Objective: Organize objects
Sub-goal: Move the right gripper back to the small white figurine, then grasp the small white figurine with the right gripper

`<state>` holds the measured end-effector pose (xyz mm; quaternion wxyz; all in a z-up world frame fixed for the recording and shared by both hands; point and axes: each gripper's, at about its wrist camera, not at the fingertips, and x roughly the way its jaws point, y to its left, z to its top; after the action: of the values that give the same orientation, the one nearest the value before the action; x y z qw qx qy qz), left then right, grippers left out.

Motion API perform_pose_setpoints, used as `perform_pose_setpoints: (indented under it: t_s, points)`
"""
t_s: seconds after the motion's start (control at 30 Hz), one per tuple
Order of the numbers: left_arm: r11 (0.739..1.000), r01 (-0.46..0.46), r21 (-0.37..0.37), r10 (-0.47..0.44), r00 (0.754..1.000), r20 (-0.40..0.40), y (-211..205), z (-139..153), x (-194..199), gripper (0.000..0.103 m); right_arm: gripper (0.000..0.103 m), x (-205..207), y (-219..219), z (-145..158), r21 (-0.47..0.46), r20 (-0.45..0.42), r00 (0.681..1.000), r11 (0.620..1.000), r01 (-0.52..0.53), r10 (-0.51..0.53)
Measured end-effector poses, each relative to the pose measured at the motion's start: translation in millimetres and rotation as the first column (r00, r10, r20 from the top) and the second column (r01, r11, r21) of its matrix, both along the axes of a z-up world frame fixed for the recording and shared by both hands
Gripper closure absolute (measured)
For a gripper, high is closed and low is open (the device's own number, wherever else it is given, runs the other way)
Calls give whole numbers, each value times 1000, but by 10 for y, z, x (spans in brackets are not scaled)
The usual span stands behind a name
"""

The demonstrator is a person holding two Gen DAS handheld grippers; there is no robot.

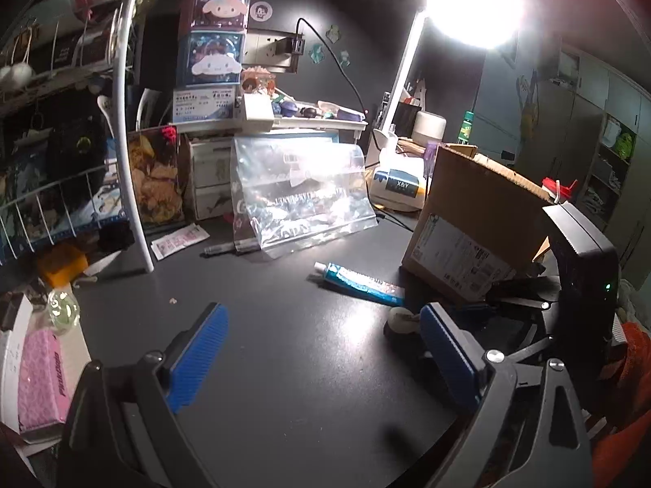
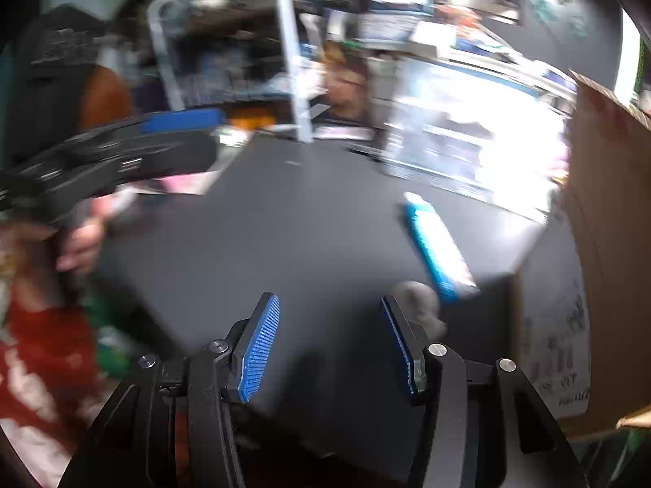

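Observation:
A blue toothpaste tube (image 1: 360,281) lies on the dark desk (image 1: 285,345) beside a cardboard box (image 1: 476,219). A small whitish round object (image 1: 400,319) lies just in front of the tube. My left gripper (image 1: 325,325) is open and empty above the desk, left of both. In the blurred right wrist view my right gripper (image 2: 329,305) is open and empty, with the whitish object (image 2: 419,297) just past its right finger and the tube (image 2: 437,244) beyond. The left gripper (image 2: 162,130) also shows at the left there.
A clear zip bag (image 1: 301,191) leans against small drawers (image 1: 207,175) at the back. A white wire rack (image 1: 122,122) stands at the left, with a pink pack (image 1: 40,378) and an orange object (image 1: 63,266) below it. A desk lamp (image 1: 472,4) glares at top right.

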<state>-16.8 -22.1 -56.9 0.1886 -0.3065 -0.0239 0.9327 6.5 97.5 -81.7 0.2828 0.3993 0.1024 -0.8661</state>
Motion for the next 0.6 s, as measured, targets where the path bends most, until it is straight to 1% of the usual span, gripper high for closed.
perform_pose_setpoints:
  t_s: [0.07,0.1,0.23,0.3,0.37,0.5,0.53,0.6]
  points:
    - [1000,7,21,-7,1000,13,3,-86,16,9,56,-6,-12,-114,62,-61,997,997,51,-47]
    - [999,16,33,-16,1000,18,3,-116,22,9,56,-20,-26,-160,90,-78,995,994,65,-58]
    - [998,24,56,-25,1000,18,18,-155,38,9,56,-187,-59,-281,147,-72,993,983,107,-97]
    - [998,30,57,-31,999,18,29,-160,43,9,56,-238,-45,-272,178,-107,988,975,133,-115]
    - [998,33,55,-34,999,18,29,-160,39,9,56,-275,-35,-276,194,-119,985,970,149,-128]
    - [997,30,64,-31,999,22,2,-159,12,9,57,-310,-15,-347,205,-95,987,968,146,-128]
    - [997,30,68,-32,999,23,-5,-159,6,9,60,-325,-9,-372,201,-78,988,969,143,-130]
    - [997,37,74,-39,999,25,-10,-151,-4,9,75,-331,23,-383,174,-49,991,976,135,-128]
